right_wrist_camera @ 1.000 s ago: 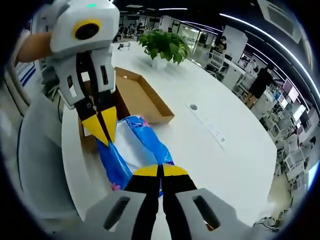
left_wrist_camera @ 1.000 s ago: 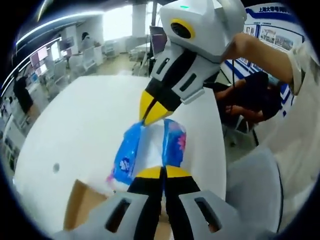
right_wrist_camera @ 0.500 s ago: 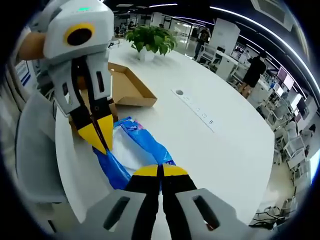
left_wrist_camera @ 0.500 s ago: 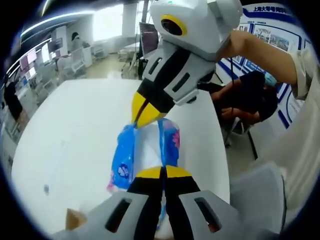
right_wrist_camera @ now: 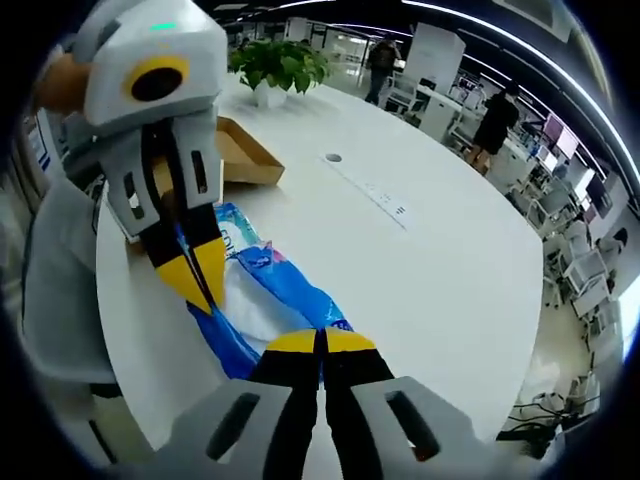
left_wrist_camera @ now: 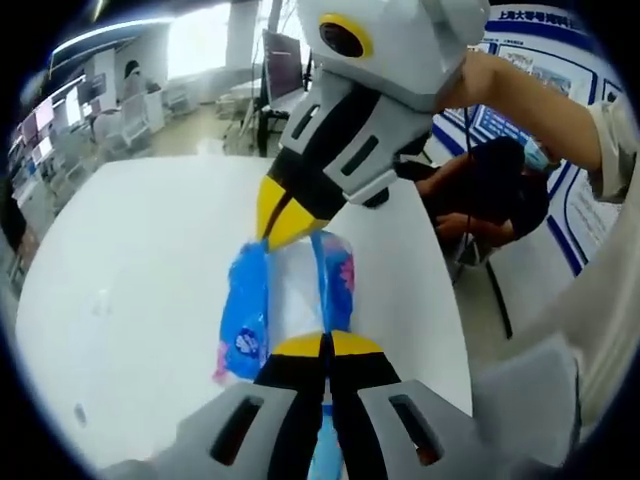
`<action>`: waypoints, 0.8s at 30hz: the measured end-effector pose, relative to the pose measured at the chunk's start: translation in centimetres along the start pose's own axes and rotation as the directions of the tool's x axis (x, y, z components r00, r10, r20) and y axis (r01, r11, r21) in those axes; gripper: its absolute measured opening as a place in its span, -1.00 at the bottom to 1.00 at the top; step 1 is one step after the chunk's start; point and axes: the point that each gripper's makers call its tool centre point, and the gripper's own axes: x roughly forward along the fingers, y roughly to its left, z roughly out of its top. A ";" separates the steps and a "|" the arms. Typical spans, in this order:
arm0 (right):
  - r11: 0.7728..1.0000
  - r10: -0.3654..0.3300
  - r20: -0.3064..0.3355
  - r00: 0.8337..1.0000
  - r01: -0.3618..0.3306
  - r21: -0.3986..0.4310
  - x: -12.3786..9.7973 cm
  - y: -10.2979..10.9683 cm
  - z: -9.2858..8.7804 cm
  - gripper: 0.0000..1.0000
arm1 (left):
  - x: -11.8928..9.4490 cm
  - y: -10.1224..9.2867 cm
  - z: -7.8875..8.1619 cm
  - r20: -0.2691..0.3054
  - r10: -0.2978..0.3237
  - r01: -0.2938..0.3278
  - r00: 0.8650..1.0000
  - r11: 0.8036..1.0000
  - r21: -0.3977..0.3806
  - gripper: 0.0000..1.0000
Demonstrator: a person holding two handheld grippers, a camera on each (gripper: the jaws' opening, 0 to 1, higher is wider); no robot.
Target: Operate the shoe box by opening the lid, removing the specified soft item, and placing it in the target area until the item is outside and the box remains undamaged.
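Note:
A soft tissue pack (left_wrist_camera: 243,305), blue plastic with a white middle and pink print, hangs stretched between both grippers above the white table (left_wrist_camera: 130,270). My left gripper (left_wrist_camera: 325,345) is shut on its near end. The right gripper (left_wrist_camera: 280,218) comes down from above, shut on the far end. In the right gripper view my right gripper (right_wrist_camera: 322,342) is shut on the same pack (right_wrist_camera: 290,290), and the left gripper (right_wrist_camera: 198,280) grips the other end. The open brown shoe box (right_wrist_camera: 243,160) sits behind the left gripper, partly hidden by it.
A potted plant (right_wrist_camera: 268,68) stands beyond the box. A socket strip (right_wrist_camera: 375,192) and a round port (right_wrist_camera: 332,157) lie in the tabletop. A grey chair (right_wrist_camera: 55,290) is at the table edge. A seated person (left_wrist_camera: 495,190) is beyond the table's far side; people stand in the background.
Both grippers have carried the pack away from the shoe box. The box has slid out of the left gripper view and sits farther back in the right gripper view. Both grips stay the same.

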 end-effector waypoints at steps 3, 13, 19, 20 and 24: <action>1.000 -0.005 -0.014 1.000 0.005 0.006 0.4 -0.6 -0.9 -1.00 | 1.2 0.3 0.2 -0.004 -0.014 0.014 1.000 1.000 0.000 -1.00; 0.999 -0.013 -0.048 0.999 0.014 0.030 1.3 -1.8 -3.3 -1.00 | 3.8 0.6 0.1 -0.016 -0.047 0.047 0.999 0.999 0.004 -1.00; 0.999 -0.017 -0.072 0.997 0.020 0.037 2.2 -2.0 -4.8 -1.00 | 5.5 0.7 -0.5 -0.025 -0.061 0.061 0.998 0.998 -0.005 -1.00; 0.999 -0.016 -0.079 0.997 0.019 0.037 2.4 -2.0 -5.1 -1.00 | 5.7 0.7 -0.7 -0.028 -0.061 0.061 0.998 0.998 -0.006 -1.00; 0.999 -0.013 -0.089 0.996 0.017 0.043 3.0 -1.8 -5.9 -1.00 | 6.5 0.8 -1.4 -0.039 -0.069 0.068 0.997 0.997 -0.020 -1.00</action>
